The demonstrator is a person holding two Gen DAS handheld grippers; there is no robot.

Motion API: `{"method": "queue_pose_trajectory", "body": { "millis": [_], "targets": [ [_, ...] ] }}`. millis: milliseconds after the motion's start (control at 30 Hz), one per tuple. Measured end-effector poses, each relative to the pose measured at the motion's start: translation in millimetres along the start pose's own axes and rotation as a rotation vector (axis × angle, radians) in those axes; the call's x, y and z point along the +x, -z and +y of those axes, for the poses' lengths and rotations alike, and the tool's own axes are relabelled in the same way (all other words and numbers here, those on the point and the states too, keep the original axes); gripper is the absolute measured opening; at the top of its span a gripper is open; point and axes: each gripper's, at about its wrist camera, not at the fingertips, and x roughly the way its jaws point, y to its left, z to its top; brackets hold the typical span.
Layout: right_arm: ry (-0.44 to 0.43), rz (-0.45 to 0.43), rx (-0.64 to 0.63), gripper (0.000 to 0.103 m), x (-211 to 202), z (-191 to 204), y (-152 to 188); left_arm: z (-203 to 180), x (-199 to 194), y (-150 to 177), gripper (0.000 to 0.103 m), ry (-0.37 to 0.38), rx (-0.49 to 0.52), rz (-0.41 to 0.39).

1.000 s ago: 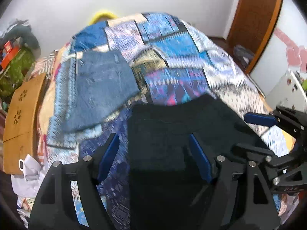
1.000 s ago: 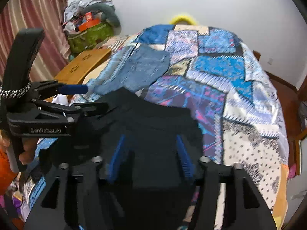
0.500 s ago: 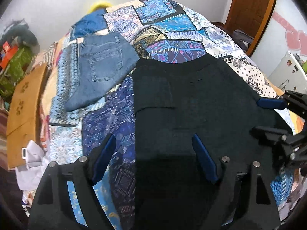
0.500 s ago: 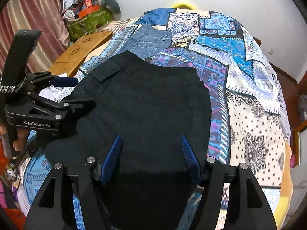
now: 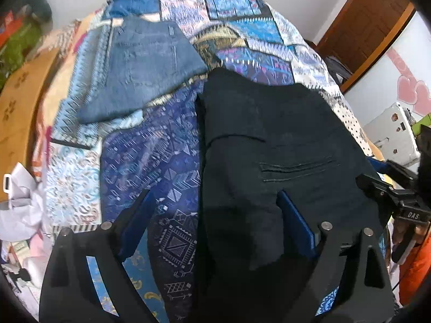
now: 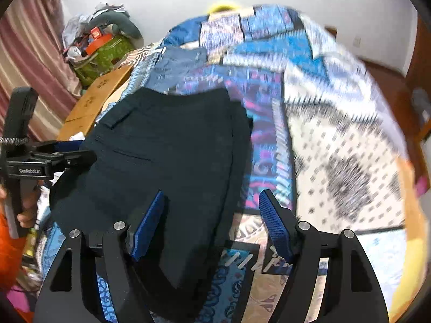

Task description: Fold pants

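Black pants (image 5: 269, 148) lie flat on the patchwork bed cover, also in the right wrist view (image 6: 167, 161), with a pocket flap toward the far end. My left gripper (image 5: 215, 215) is open, its fingers astride the pants' left edge near the bed's front. My right gripper (image 6: 212, 223) is open, astride the pants' right edge. Each gripper shows in the other's view: the right one (image 5: 398, 196) and the left one (image 6: 54, 158), at the pants' sides. Neither holds cloth.
Folded blue jeans (image 5: 145, 64) lie on the bed's far left part. A wooden board (image 5: 16, 107) stands at the bed's left side, with a green bag (image 6: 107, 56) and clutter behind. A door (image 5: 371, 27) is at the far right.
Both grippers have drawn back toward the bed's front and apart sideways, so each now straddles one side edge of the black pants. The pants lie flat as before.
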Motion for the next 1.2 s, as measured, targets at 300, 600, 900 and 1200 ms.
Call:
{"method": "queue_pose_trajectory", "body": {
  "millis": [300,600,900,1200],
  "targets": [
    [-0.115,0.028,0.051,0.076,14,-2,-2,2,28,-14,0.101,0.114,-0.045,0.089],
    [-0.141,0.055,0.016,0.064,23,5,-12,-13,36,-28,0.095,0.176,-0.006,0.086],
    [-0.110,0.041,-0.034,0.043,20,8,-20,-13,30,-34,0.067,0.179,-0.030,0.041],
    [-0.034,0.001,-0.103,0.029,9,21,-26,-5,17,-28,0.038,0.155,-0.059,-0.004]
  ]
}}
